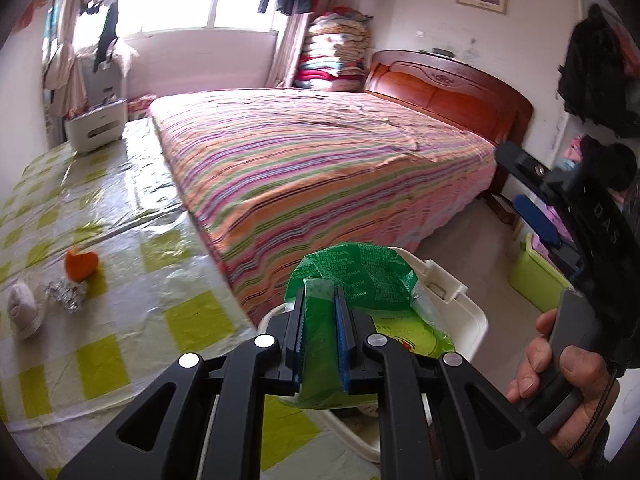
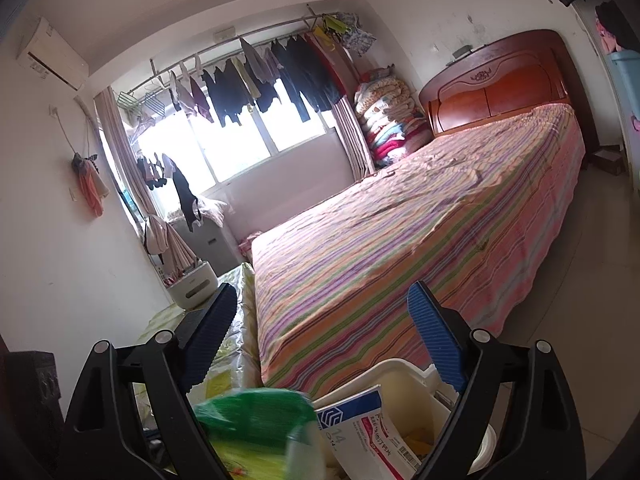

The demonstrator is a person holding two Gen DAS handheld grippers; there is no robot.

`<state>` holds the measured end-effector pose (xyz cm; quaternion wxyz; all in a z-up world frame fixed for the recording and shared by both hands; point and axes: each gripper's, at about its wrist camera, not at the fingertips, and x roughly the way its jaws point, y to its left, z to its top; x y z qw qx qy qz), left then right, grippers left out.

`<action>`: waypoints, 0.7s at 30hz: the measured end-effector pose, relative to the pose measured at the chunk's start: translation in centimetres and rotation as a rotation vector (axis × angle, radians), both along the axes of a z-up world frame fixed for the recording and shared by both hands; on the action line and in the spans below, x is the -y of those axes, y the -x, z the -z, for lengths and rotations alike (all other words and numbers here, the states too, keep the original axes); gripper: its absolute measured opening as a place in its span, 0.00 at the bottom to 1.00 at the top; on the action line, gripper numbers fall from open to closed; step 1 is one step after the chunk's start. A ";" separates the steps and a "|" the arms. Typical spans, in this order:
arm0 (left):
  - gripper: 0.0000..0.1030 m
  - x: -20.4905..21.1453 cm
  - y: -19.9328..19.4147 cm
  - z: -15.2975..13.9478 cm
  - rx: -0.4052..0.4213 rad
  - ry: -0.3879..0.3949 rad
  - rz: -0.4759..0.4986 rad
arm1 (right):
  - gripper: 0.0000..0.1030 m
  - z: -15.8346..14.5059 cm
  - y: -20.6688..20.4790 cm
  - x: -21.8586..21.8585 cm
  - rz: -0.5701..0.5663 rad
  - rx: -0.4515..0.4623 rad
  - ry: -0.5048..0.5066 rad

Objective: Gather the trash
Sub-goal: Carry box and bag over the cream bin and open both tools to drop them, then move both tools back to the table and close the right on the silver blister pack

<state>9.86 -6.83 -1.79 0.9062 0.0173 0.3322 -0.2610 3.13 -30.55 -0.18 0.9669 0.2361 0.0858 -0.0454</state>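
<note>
My left gripper (image 1: 320,296) is shut on a crumpled green plastic wrapper (image 1: 360,264), which hangs over a white plastic bin (image 1: 460,308) at the corner of the bed. In the right wrist view the same green wrapper (image 2: 256,420) shows blurred at the bottom, beside the bin (image 2: 400,368). A white and blue printed packet (image 2: 360,432) lies inside that bin. My right gripper (image 2: 324,340) is open with nothing between its blue pads. It hovers above the bin. The left wrist view shows the right gripper (image 1: 514,178) at the right, in a person's hand (image 1: 560,372).
On the table with the yellow-checked plastic cover (image 1: 120,320) lie an orange peel (image 1: 82,264), a foil scrap (image 1: 66,294) and a white wad (image 1: 24,308). A striped bed (image 1: 320,168) fills the middle. A green box (image 1: 536,276) stands on the floor at the right.
</note>
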 end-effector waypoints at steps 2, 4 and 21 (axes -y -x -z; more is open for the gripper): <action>0.23 0.6 0.0 0.2 0.000 -0.018 0.013 | 0.83 0.0 0.0 -0.1 0.000 0.002 0.007; 0.68 1.0 0.1 0.5 -0.005 -0.045 0.009 | 0.83 0.0 0.0 0.0 -0.004 0.002 0.001; 0.83 -9.6 -2.6 -2.2 0.049 0.044 -0.321 | 0.84 0.3 -1.9 -4.1 -0.118 -0.015 0.014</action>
